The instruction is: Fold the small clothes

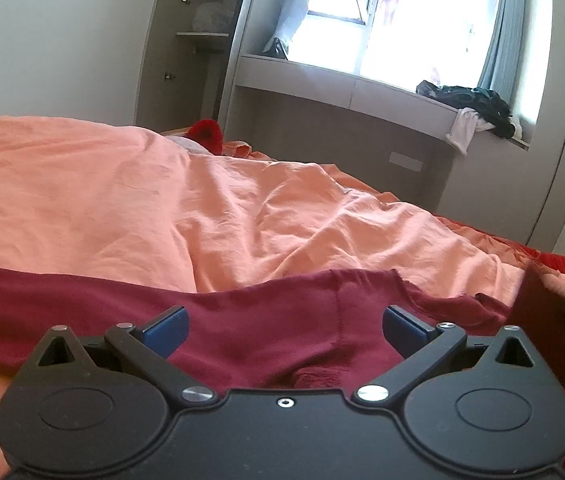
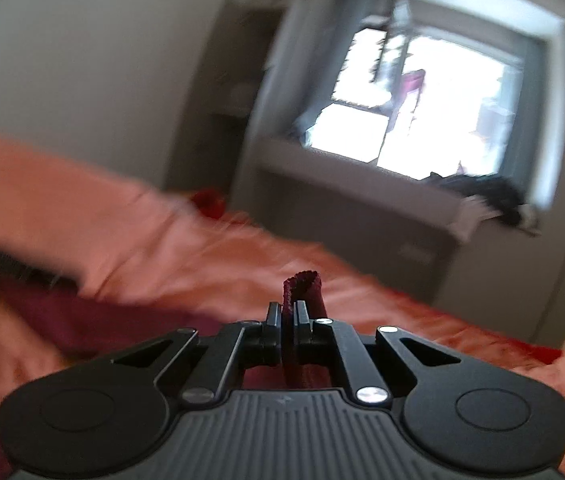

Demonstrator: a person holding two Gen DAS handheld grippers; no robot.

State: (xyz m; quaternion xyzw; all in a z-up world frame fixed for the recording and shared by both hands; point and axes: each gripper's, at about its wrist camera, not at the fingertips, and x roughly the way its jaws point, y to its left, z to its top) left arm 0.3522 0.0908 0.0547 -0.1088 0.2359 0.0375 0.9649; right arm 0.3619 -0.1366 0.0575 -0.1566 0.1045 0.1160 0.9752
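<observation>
Right gripper (image 2: 290, 316) jaws clenched on dark-red knit garment (image 1: 266, 332) hem | left gripper (image 1: 285, 330) jaws released | risk: thin pinch slips at 12 o'clock, I lose fold.

Crumpled orange cotton bedsheet (image 1: 242, 208) as landmark: dark red knit garment (image 1: 266, 320) lies on its near edge; grey window ledge (image 1: 346, 88) behind it.

Both wrist views low over bed (image 1: 242, 200), facing shared window (image 2: 422, 108)

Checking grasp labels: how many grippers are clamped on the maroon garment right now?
1. The right gripper pinches a fold of the maroon garment; the left gripper hangs open above it.
</observation>
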